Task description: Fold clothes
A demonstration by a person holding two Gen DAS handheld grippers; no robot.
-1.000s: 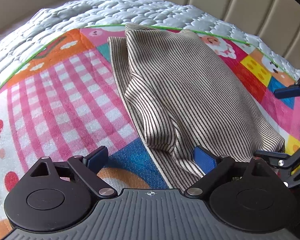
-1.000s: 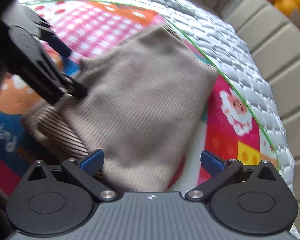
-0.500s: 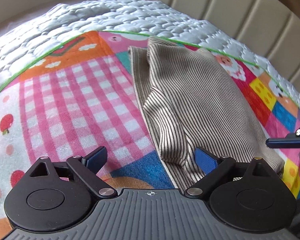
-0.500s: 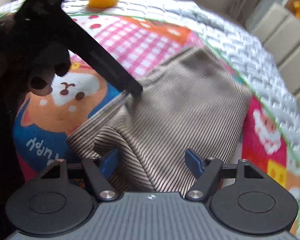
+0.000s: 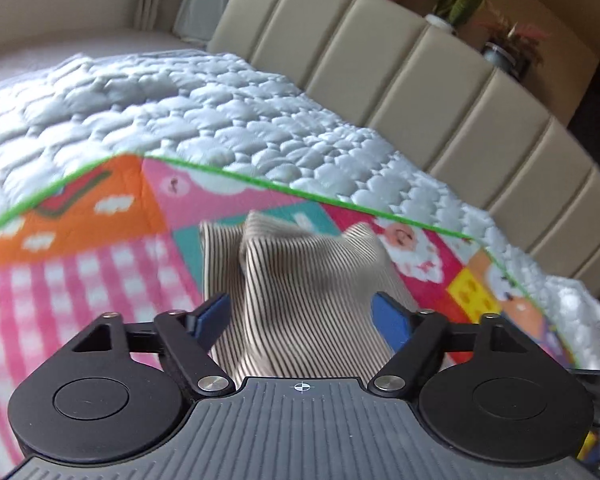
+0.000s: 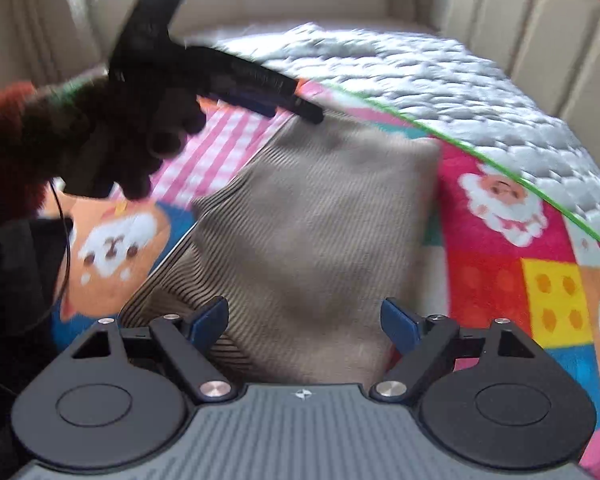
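A beige shirt with thin dark stripes lies folded on the colourful play mat. In the left wrist view its near part shows between the blue pads of my left gripper, whose jaws are closing without pressing on the cloth. From the right wrist view the shirt spreads in front of my right gripper, whose jaws are opening above the near edge with nothing pinched. The left gripper hovers at the shirt's far left corner, held by a hand in a dark glove.
The mat lies on a white quilted bedspread, with a beige padded headboard behind it. Potted plants and plush toys stand on the ledge above. A reddish sleeve and a dark cable hang at the left of the right wrist view.
The left gripper rose and tipped up, so the shirt sits lower and smaller in its view, and its jaws narrowed. The right gripper swung round, its jaws narrowing then widening.
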